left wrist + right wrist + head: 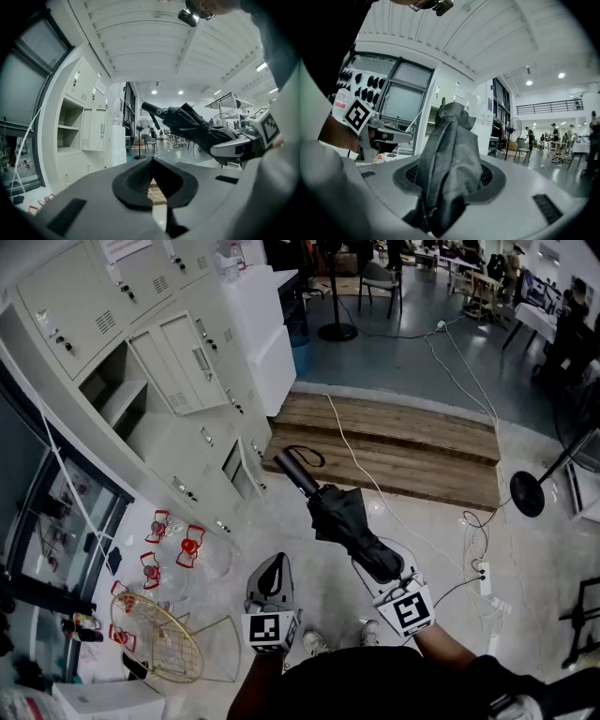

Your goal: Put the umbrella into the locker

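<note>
Right gripper [382, 566]: my jaws are clamped on the umbrella [339, 515], pads sunk into the bunched black cloth at its near end.
Umbrella: folded; it runs from my right jaws forward and a little left, clear of the floor.
Handle [292, 471]: at the far end from my grip, black, with a strap loop hanging by it.
Left gripper [151, 164]: just left of my right one, pad tips together, nothing between them, touching nothing.
Locker [120, 397]: ahead and to the left of both grippers, well apart from the umbrella. One compartment is open with a shelf inside, its door swung out on the far side.
Platform [412, 442]: low wooden step on the floor beyond the handle.
Basket [164, 638]: gold wire, on the floor just left of my left gripper, below the lockers.
</note>
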Demonstrator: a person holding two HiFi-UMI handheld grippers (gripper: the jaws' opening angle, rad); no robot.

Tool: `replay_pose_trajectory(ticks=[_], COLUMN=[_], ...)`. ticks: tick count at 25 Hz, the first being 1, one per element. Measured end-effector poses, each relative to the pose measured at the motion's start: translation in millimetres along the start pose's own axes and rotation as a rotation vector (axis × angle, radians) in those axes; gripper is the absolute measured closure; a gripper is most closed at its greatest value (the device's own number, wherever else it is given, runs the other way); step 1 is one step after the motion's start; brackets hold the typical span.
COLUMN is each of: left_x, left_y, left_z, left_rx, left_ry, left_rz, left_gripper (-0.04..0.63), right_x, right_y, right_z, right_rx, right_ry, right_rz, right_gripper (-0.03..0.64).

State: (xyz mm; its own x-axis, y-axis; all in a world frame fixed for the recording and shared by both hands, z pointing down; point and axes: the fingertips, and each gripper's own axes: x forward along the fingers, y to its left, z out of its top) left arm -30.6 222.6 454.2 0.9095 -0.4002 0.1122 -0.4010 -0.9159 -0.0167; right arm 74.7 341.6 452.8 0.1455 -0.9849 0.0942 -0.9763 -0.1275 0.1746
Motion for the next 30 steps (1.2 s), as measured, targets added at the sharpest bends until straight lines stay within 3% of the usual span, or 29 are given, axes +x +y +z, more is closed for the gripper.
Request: replay_pose_trajectory(ticks=[13, 30], left_x=[-12.1, -40.0], left_y=[2.2, 78.8], left_z=[2.0, -3.9], left_rx=[-0.008, 0.014], left_ry=[-0.006, -0.042], left_rz=[0.005, -0.022], left_gripper=[0.598, 0.598], right_x=[4.4, 58.0], right_y=[7.0, 54.2], right_z=[11.0, 30.3], right_rx=[0.052, 0.066], right_ry=[-0.042, -0.067], right_rz=[0.010, -0.052], right_gripper=[0.408, 0.407])
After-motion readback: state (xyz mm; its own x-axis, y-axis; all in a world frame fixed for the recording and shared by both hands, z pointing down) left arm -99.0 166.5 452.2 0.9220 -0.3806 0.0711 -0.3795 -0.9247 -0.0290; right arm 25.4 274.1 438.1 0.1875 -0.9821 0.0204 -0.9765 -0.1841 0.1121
